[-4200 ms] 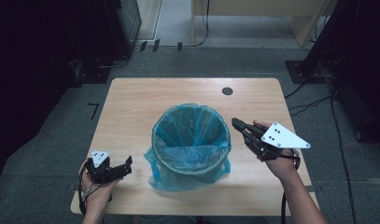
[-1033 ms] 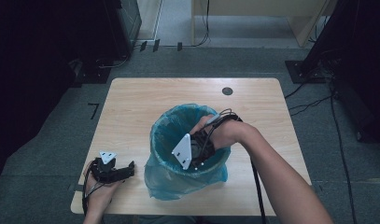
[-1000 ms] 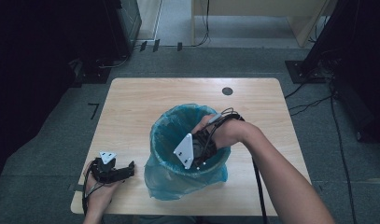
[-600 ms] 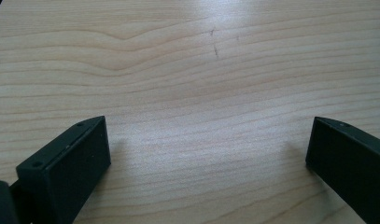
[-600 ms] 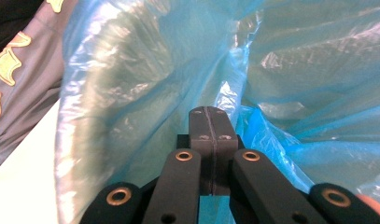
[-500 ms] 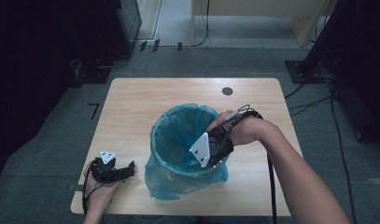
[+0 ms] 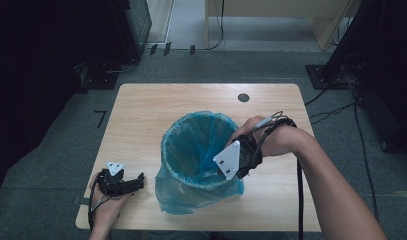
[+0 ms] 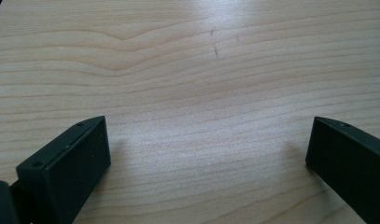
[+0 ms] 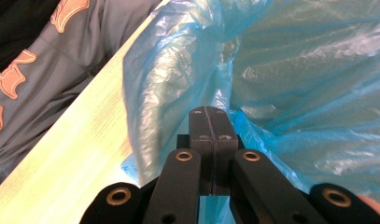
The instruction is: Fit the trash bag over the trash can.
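A bin [image 7: 198, 160] with a blue plastic bag [image 7: 191, 197] lining it stands mid-counter, a bit toward the person's side. The bag's top is folded over the rim and hangs loose down the outside, bunched at the bottom near the counter [image 7: 156, 107] edge.

Right gripper [image 7: 239, 165] is at the bin's right rim, tilted in toward it, grey plate facing up. In the right gripper view its fingers [image 9: 210, 128] are pressed together w/ blue film all around the tips; I can't tell for sure whether a fold of bag is caught between them, but they sit right at the rim where the plastic turns over. My guess: the hand is working the liner at that spot, tugging or tucking it so it sits snug on the rim. Coming at it from the side makes sense, since the overhang is what needs handling, not the inside.

Left gripper [image 7: 122, 182] rests low on the counter near the front-left corner, well apart from the bin. Its fingers [image 8: 68, 161] are spread wide w/ bare wood between them, holding nothing. Looks parked there to stay out of the way, though it's close enough to steady the bin if the pull on the bag tips it.

Round dark spot [image 7: 243, 97] on the counter's far side, prob. a cable hole.
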Demonstrator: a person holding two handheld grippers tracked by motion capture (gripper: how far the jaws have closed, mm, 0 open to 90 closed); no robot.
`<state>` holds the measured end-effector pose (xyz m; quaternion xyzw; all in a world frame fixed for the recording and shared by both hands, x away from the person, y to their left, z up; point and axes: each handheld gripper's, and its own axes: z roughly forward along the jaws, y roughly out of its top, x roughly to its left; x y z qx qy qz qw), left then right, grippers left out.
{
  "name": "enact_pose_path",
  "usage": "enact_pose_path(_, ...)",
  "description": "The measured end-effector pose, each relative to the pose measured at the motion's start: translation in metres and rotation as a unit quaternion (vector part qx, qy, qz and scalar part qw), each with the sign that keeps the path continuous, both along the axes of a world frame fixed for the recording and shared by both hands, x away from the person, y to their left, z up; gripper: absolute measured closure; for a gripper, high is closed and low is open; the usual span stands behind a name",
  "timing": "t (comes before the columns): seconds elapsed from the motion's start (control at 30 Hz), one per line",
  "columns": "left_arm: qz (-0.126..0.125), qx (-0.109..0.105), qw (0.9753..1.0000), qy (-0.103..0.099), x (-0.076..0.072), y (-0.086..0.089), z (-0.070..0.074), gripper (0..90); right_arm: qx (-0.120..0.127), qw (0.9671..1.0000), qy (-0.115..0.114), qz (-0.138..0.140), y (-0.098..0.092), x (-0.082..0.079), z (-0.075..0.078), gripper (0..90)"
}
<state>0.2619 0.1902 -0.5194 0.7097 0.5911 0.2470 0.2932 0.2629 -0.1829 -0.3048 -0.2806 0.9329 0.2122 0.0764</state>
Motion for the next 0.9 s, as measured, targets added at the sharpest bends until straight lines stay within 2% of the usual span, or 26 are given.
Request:
enact_pose_path(0.53, 0.0, 0.0, 1.0, 0.0, 0.0, 0.0, 0.0, 0.0, 0.02, 0.9996, -0.004, -0.018, -0.036, -0.018, 0.019, 90.0)
enact_pose_path(0.9, 0.0, 0.0, 1.0, 0.0, 0.0, 0.0, 0.0, 0.0, 0.024, 0.9991, 0.012, -0.033, -0.057, -0.022, 0.006, 90.0)
